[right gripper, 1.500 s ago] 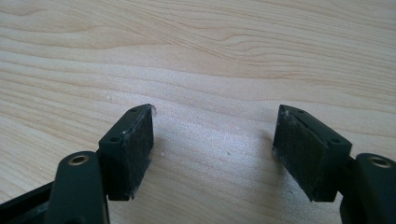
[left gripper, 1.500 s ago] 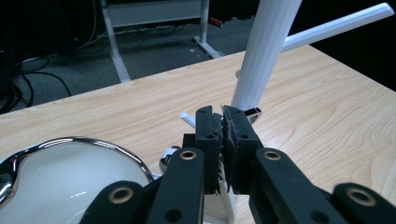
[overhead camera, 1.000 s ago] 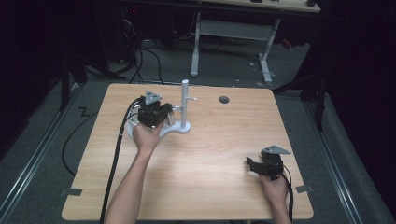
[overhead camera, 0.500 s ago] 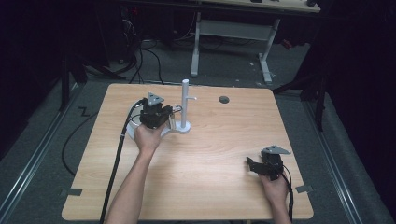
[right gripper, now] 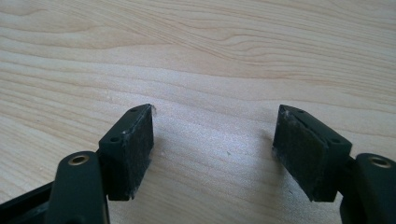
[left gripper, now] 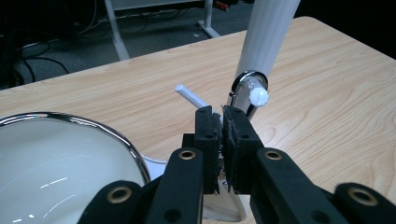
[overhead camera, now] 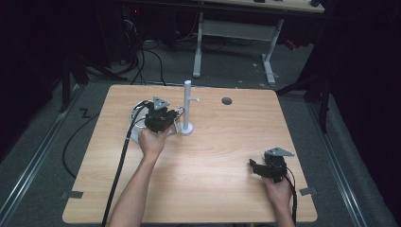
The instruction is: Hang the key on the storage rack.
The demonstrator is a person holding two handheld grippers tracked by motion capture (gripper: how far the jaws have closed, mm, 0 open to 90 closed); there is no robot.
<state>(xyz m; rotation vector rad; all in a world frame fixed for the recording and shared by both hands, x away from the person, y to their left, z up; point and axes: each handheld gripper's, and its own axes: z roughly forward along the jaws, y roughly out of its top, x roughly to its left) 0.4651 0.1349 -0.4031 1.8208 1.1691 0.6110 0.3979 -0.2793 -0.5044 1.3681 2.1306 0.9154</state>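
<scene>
A white mug (left gripper: 56,163) with a shiny metal rim lies tilted at the left of the left gripper view; in the high view the mug (overhead camera: 134,135) sits just left of my hand. My left gripper (overhead camera: 176,113) (left gripper: 222,126) is shut on a thin white part of the mug, apparently its handle, right beside a white stand (overhead camera: 187,106). The stand's post (left gripper: 268,32) rises just past the jaws, with a short white peg (left gripper: 258,95) and a metal ring at jaw height. My right gripper (overhead camera: 253,166) (right gripper: 215,144) rests open near the table's front right, with bare wood between its jaws.
The wooden table (overhead camera: 213,189) has a small dark hole (overhead camera: 227,100) near its far edge, right of the stand. A second thin peg (left gripper: 189,95) sticks out behind the left jaws. Cables trail off the table's left side; desk legs stand on the floor beyond.
The left gripper and mug have barely shifted beside the stand. The right gripper has not moved.
</scene>
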